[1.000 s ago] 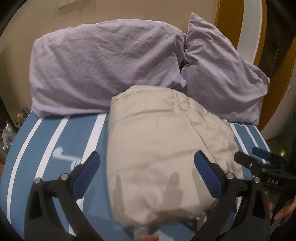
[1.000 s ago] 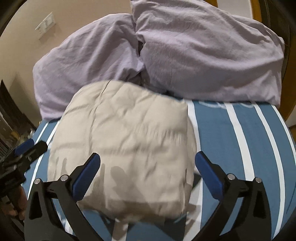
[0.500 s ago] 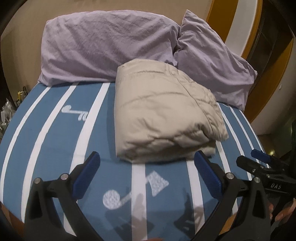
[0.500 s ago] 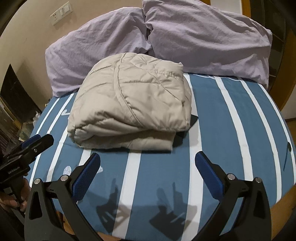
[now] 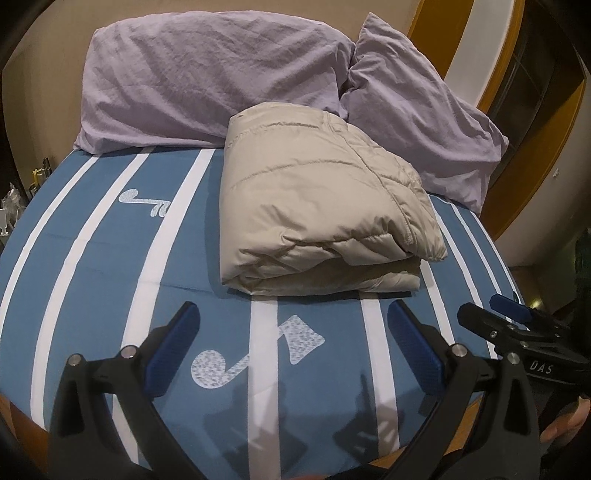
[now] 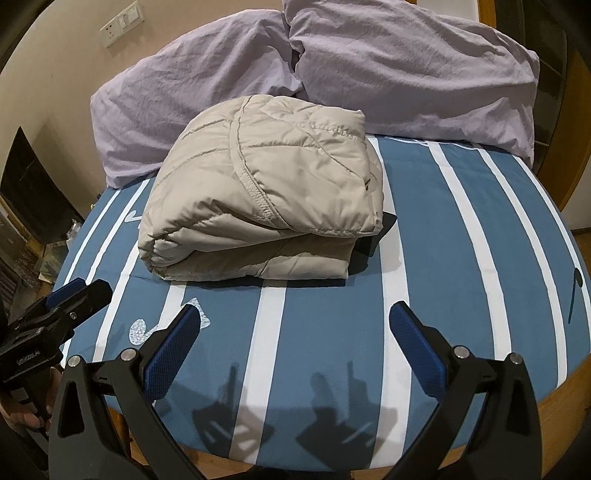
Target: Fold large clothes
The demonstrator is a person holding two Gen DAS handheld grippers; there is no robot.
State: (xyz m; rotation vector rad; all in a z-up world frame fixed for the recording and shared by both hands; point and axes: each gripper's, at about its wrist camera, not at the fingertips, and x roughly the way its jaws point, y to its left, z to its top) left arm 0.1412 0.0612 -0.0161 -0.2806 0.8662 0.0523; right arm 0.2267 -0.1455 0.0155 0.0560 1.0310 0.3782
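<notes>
Beige wall (image 6: 55,74) with a socket plate (image 6: 122,23) behind two lilac pillows (image 5: 207,74).

Both grippers' jaws wide apart, empty.

**Warm indoor light, sharp pictures, bent edges**

The light is warm and rather dim. It comes from behind the cameras, so both grippers throw dark shadows on the striped sheet (image 5: 92,258). The folded jacket (image 6: 266,192) is sharp, without blur or glare. The fisheye lens curves the bed and darkens the corners.
</notes>
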